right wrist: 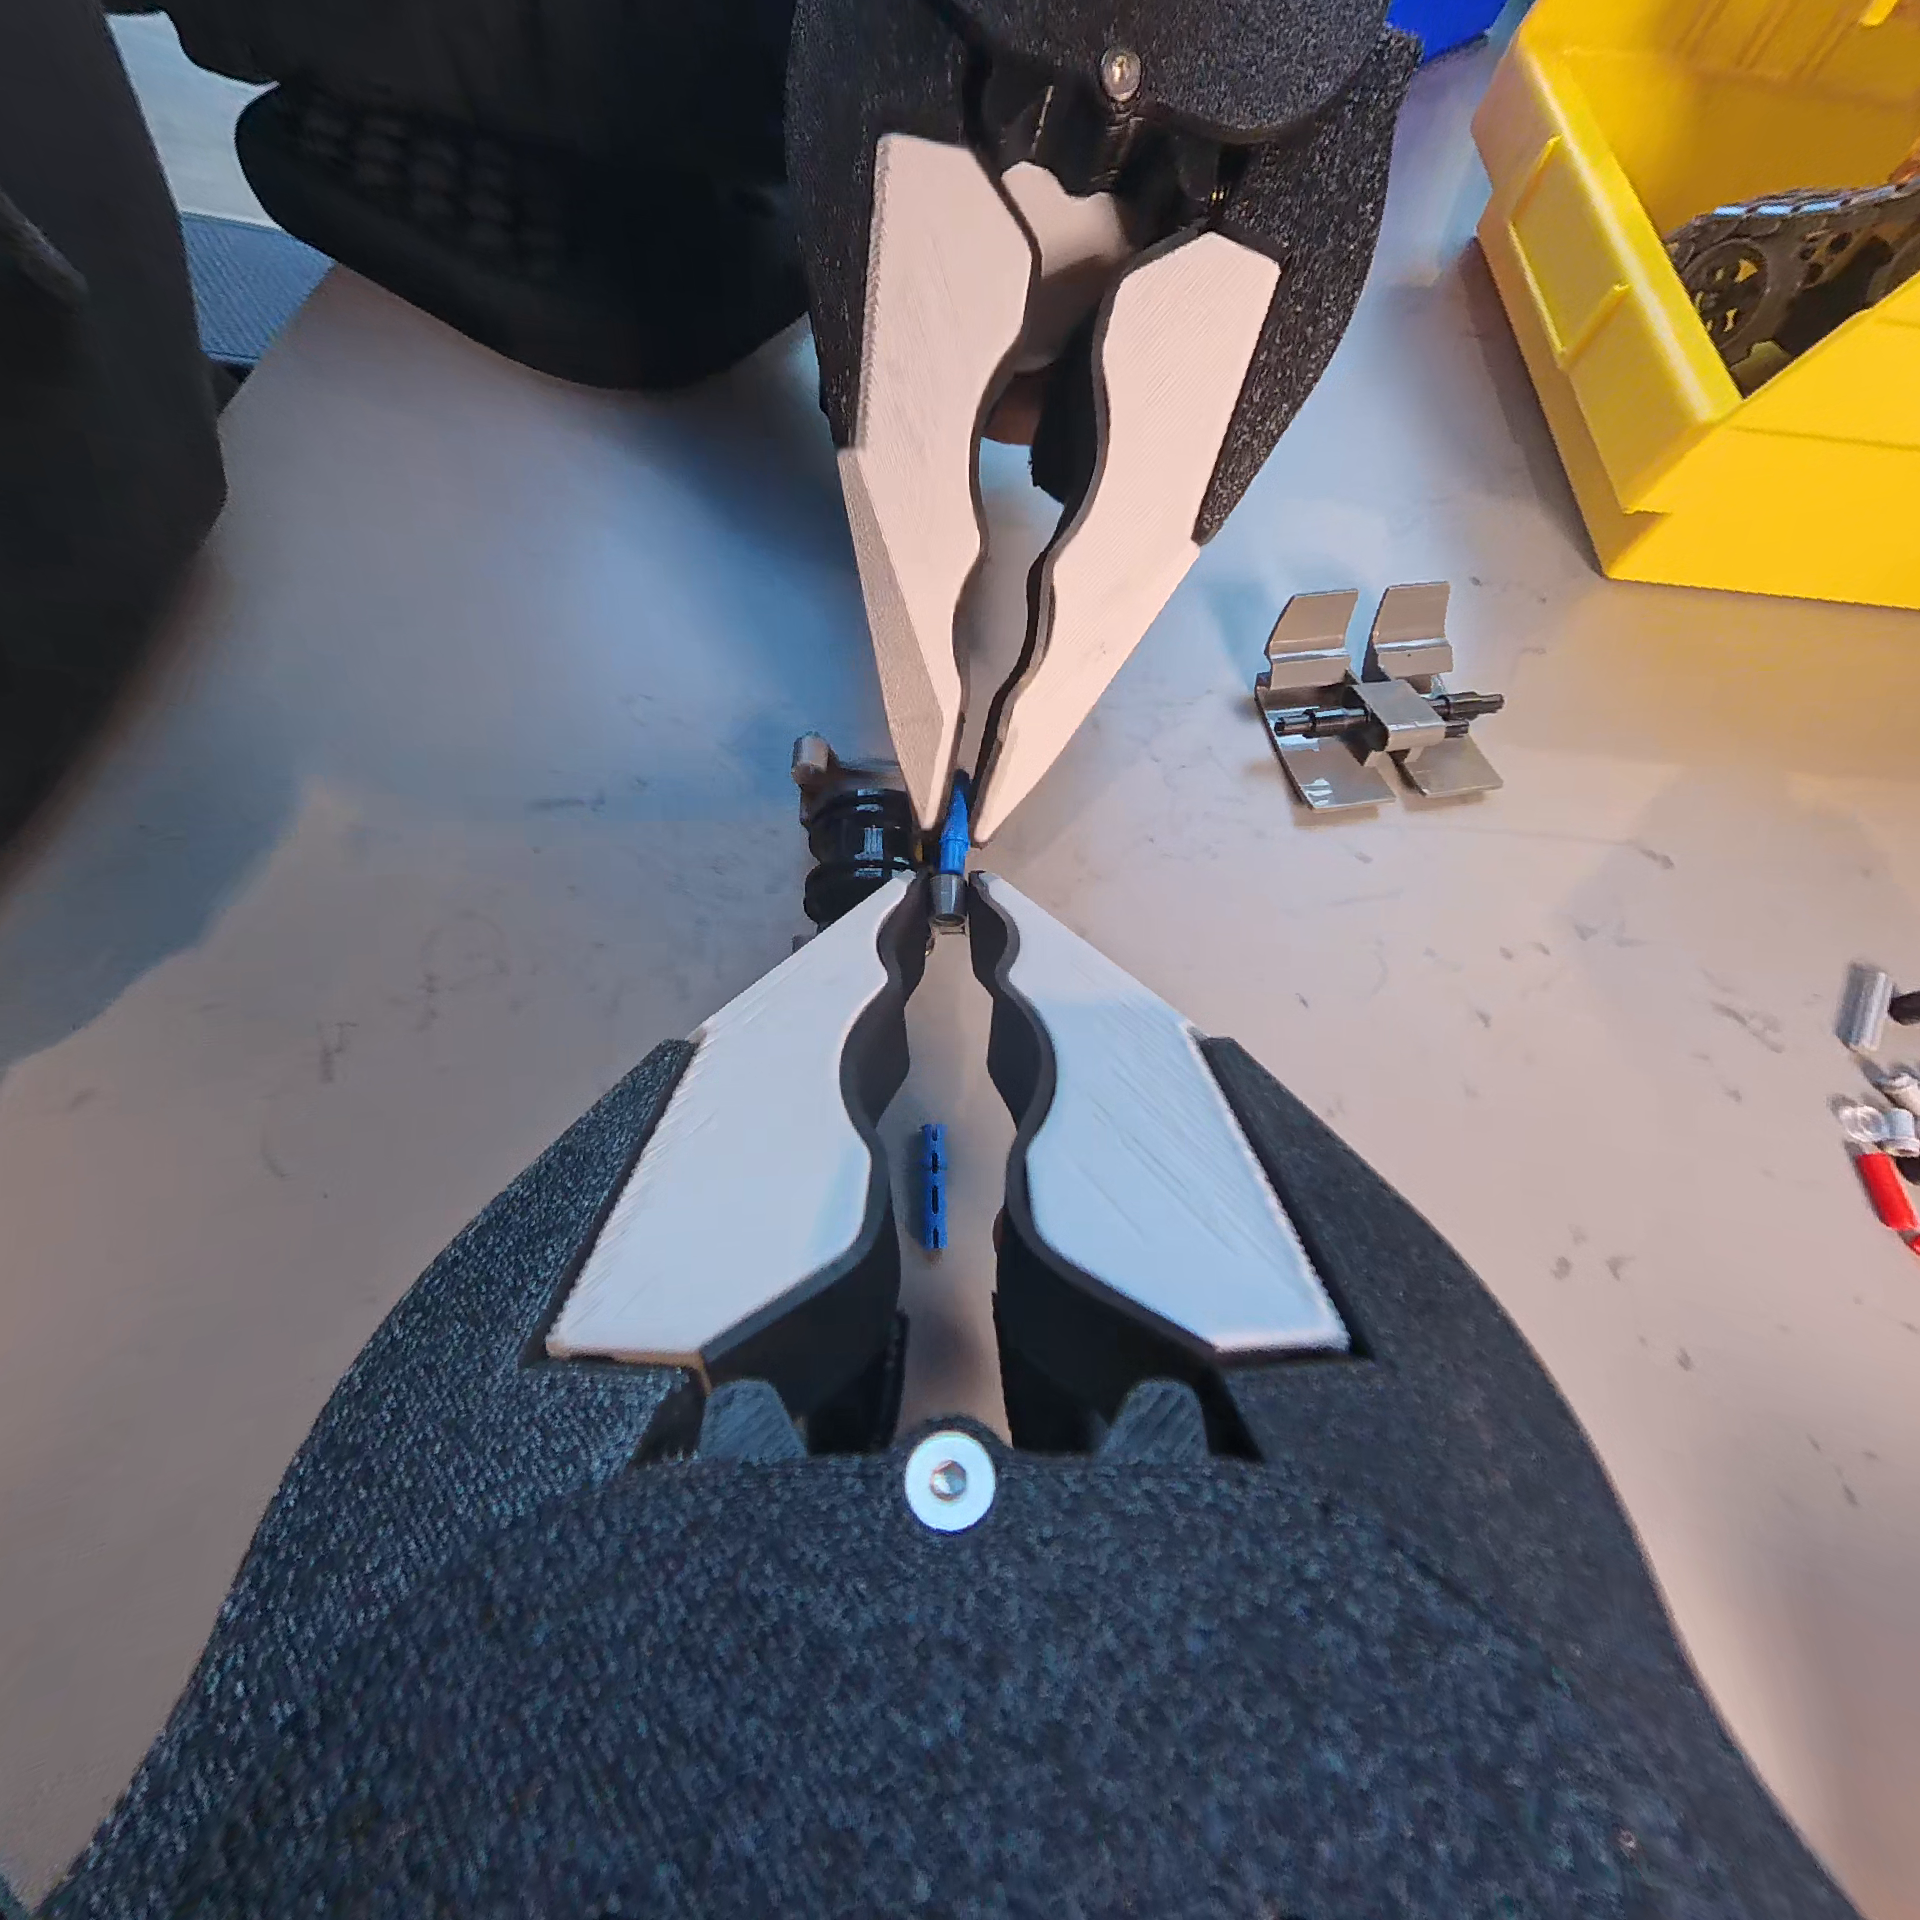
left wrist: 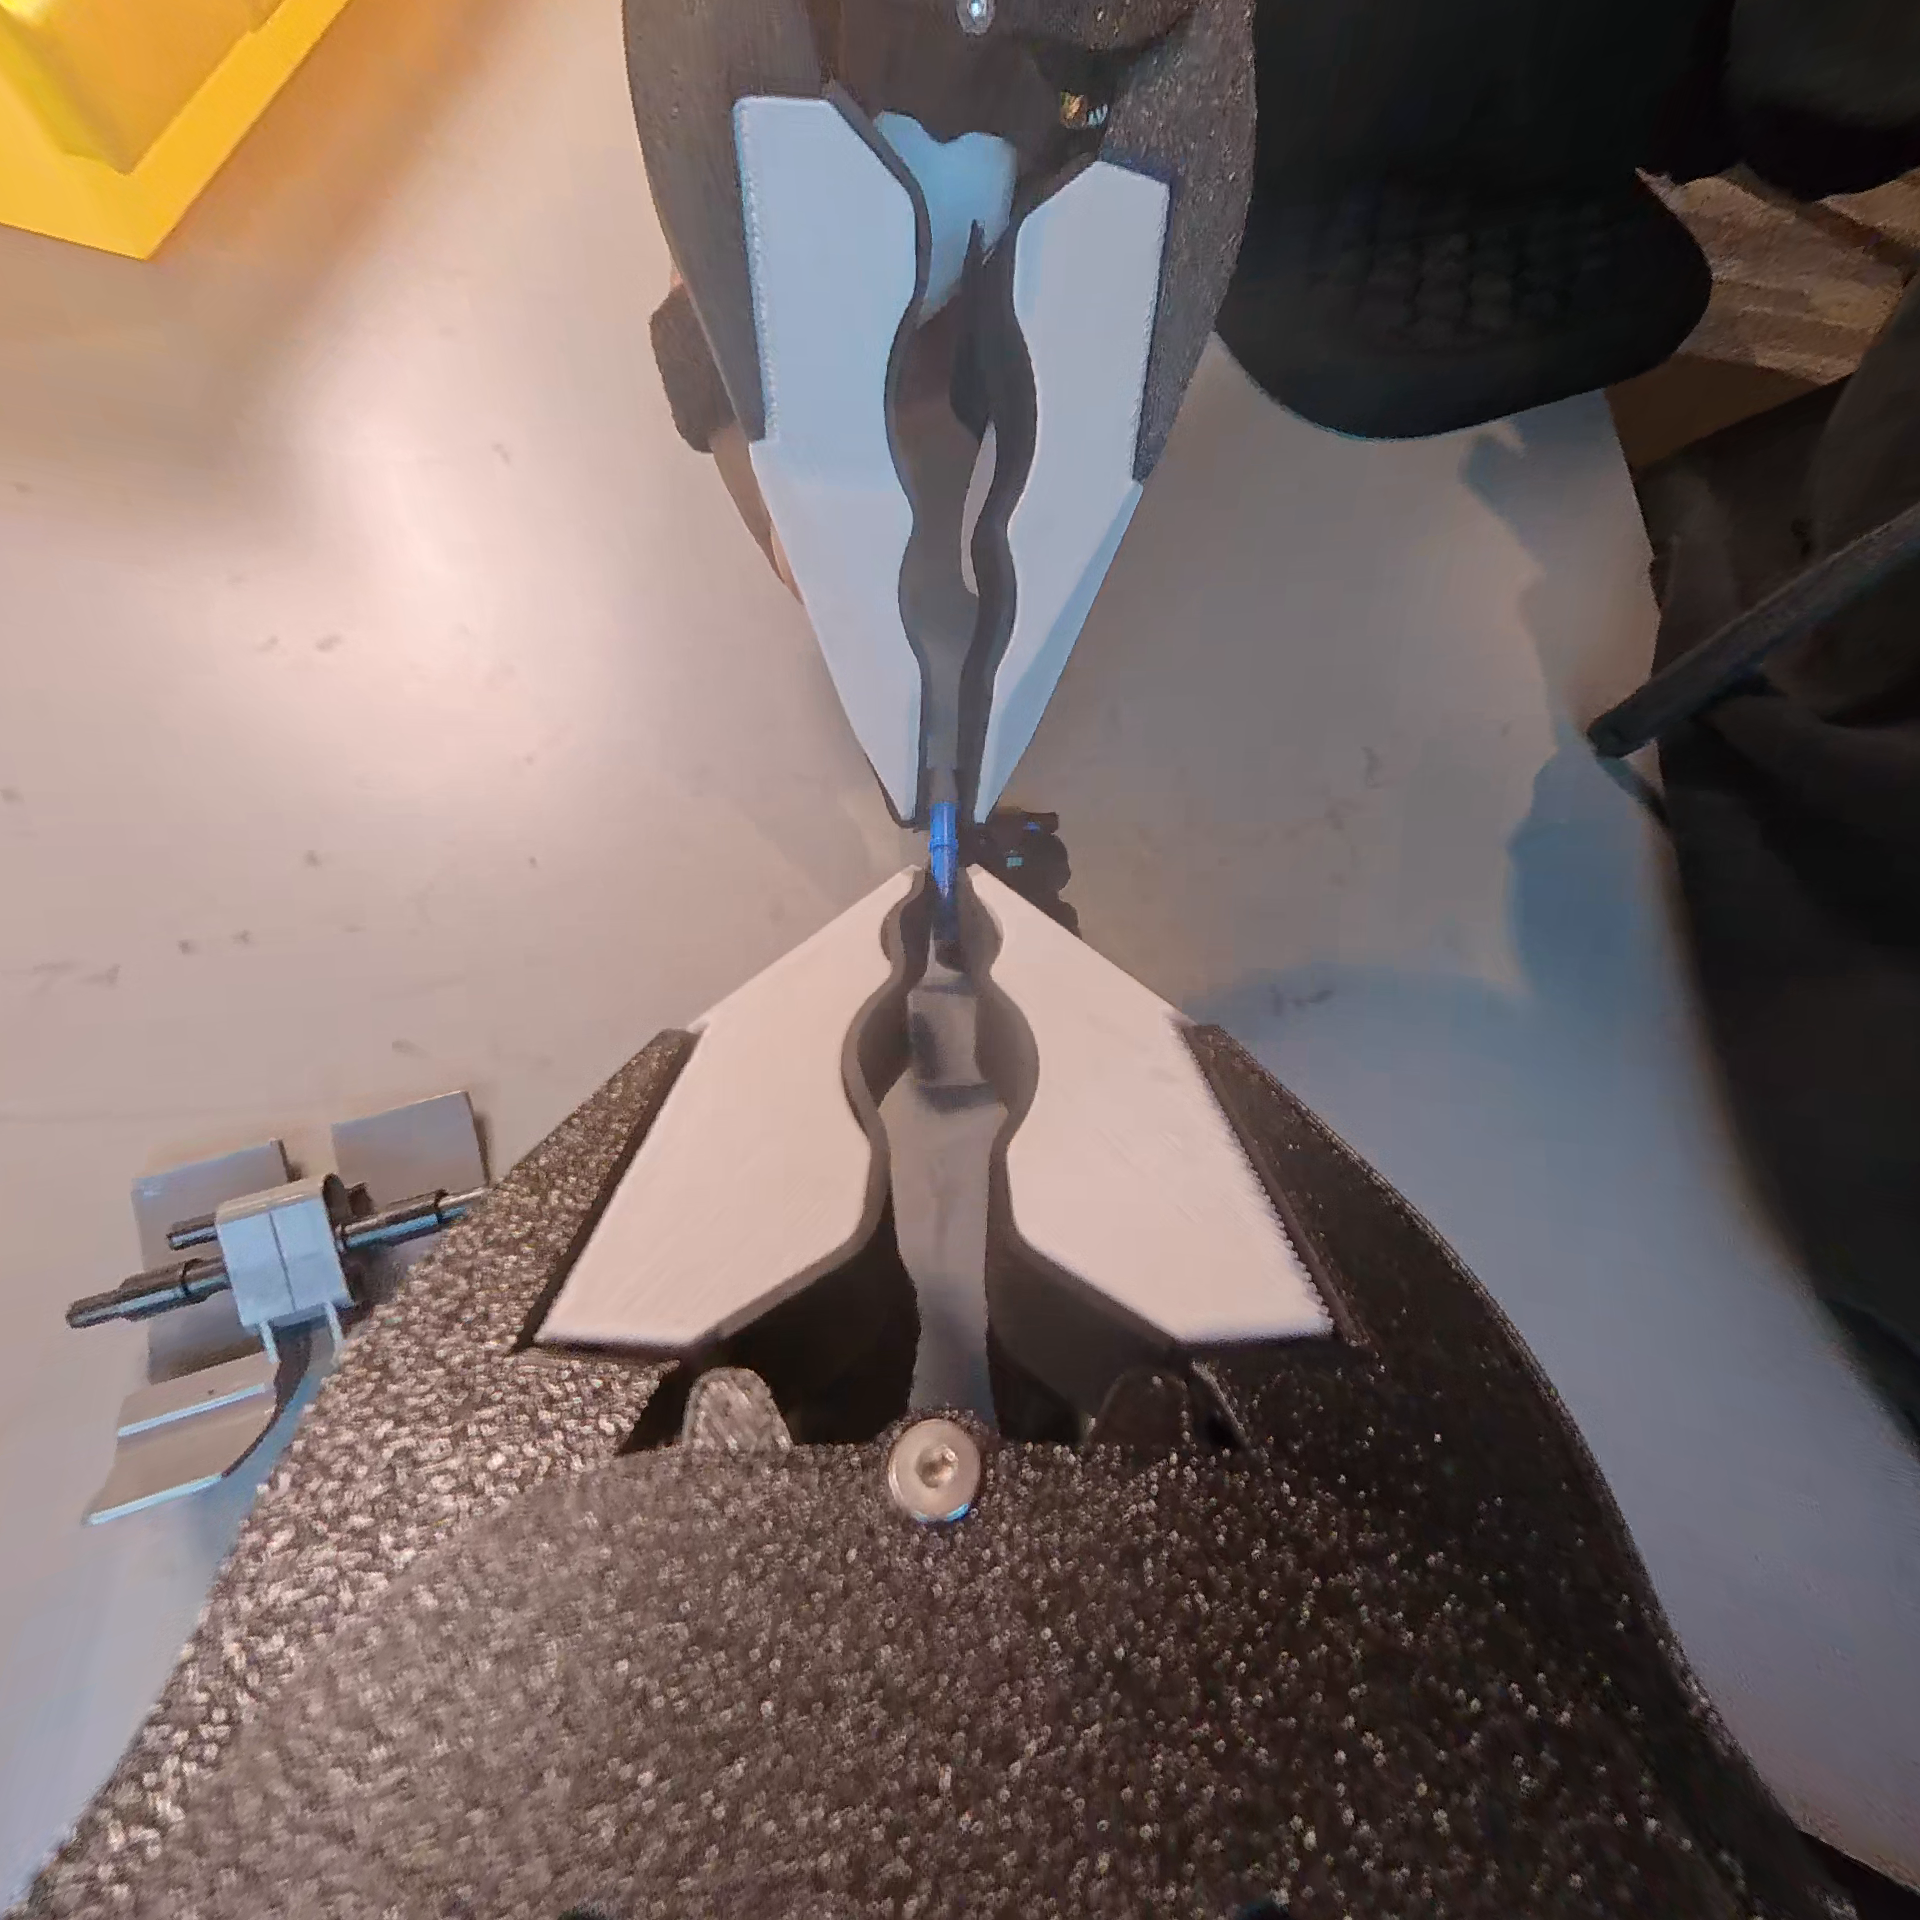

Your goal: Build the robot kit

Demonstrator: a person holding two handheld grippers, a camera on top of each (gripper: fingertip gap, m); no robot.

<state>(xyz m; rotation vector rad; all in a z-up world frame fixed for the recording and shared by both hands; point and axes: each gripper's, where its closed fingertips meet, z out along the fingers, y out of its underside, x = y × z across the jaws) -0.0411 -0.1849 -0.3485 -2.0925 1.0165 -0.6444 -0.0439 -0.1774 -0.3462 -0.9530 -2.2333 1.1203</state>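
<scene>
My two grippers meet tip to tip above a white table (right wrist: pixel 499 665). My left gripper (left wrist: pixel 940 885) is shut on a small blue pin (left wrist: pixel 941 844). It also shows in the right wrist view (right wrist: pixel 953 812), coming in from the top with the blue pin (right wrist: pixel 953 821) sticking out of its tips. My right gripper (right wrist: pixel 945 891) is shut on a small dark grey bush (right wrist: pixel 945 900), which touches the pin's end. In the left wrist view the right gripper (left wrist: pixel 940 805) comes in from the top. A black spring part (right wrist: pixel 854 844) lies on the table just behind the tips.
A second blue pin (right wrist: pixel 935 1184) lies on the table between my right fingers. A grey paddle assembly on black axles (right wrist: pixel 1382 707) lies to the right. A yellow bin (right wrist: pixel 1714 499) holds black chain parts. Small red and grey parts (right wrist: pixel 1886 1153) lie at the right edge. A black chair (left wrist: pixel 1455 270) stands behind. Both grippers' tips are close together, under 4 cm apart.
</scene>
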